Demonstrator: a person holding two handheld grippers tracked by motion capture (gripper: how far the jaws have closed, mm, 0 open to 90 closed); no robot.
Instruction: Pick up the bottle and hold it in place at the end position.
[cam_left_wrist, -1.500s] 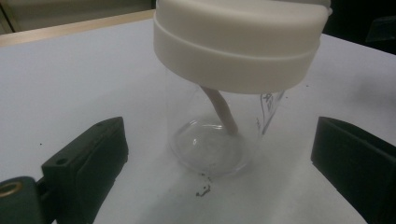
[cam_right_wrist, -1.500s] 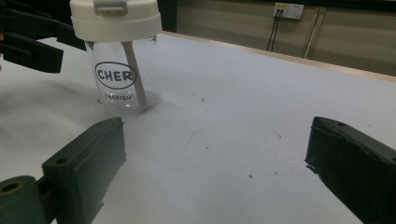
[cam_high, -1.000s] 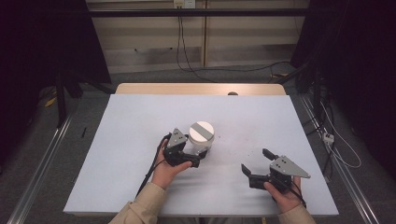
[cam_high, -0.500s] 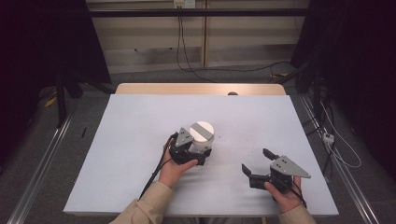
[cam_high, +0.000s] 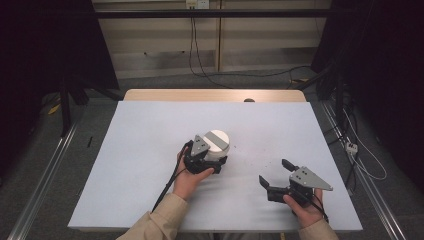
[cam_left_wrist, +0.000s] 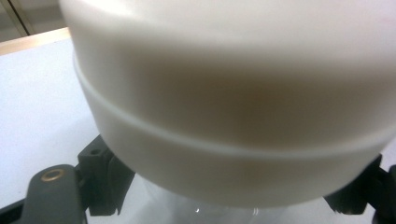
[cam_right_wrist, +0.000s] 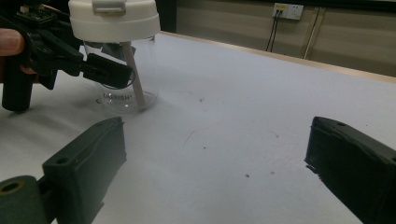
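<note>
At mid-table, the left gripper has just closed its jaws on the clear body of a white-lidded cup standing on the table — a straw leans inside. The right gripper waits nearby, jaws wide and empty. The risk: smooth plastic gripped just under a heavy lid could slip or tip if lifted sharply
</note>
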